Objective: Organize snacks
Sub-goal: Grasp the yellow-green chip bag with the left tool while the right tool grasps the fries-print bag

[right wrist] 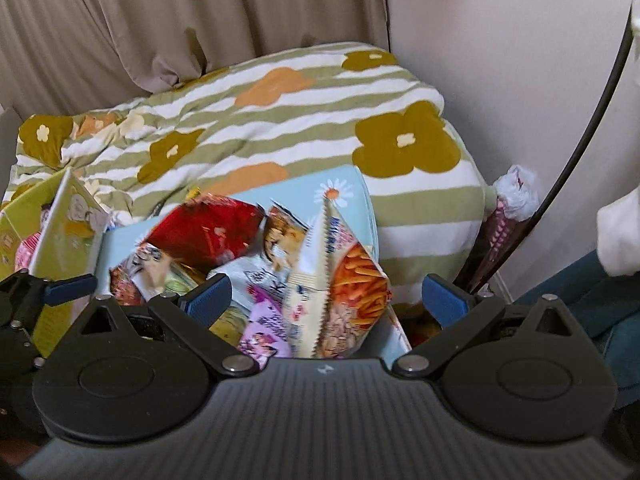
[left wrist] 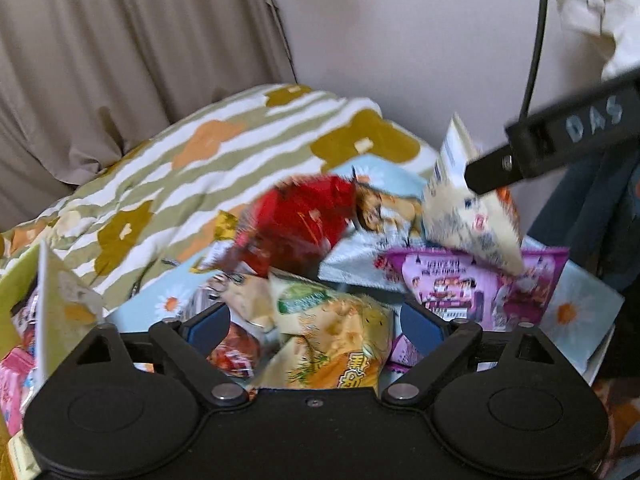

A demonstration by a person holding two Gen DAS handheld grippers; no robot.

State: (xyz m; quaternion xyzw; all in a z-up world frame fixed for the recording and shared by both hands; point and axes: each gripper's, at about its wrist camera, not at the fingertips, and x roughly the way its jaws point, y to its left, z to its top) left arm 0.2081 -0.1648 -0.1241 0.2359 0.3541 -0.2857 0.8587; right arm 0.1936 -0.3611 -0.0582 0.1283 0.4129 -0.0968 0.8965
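Several snack bags lie piled on a light blue daisy-print cloth (left wrist: pixel 576 304). In the left wrist view a red bag (left wrist: pixel 304 216), a purple bag (left wrist: pixel 476 284) and a yellow chip bag (left wrist: pixel 340 340) show. My left gripper (left wrist: pixel 316 322) is open, its blue pads on either side of the yellow bag. My right gripper (right wrist: pixel 326 298) is open above a white and orange snack bag (right wrist: pixel 344 280), which stands upright between the pads without touching them. The same bag (left wrist: pixel 472 216) shows blurred under the right gripper's finger (left wrist: pixel 520 152).
A green box (right wrist: pixel 44 224) with an open flap stands at the left, holding pink packets (left wrist: pixel 12 380). A striped floral quilt (right wrist: pixel 280 120) lies behind the pile. A beige curtain (right wrist: pixel 160 20) and white wall (right wrist: pixel 500 60) are beyond. A black cable (right wrist: pixel 580 140) hangs at right.
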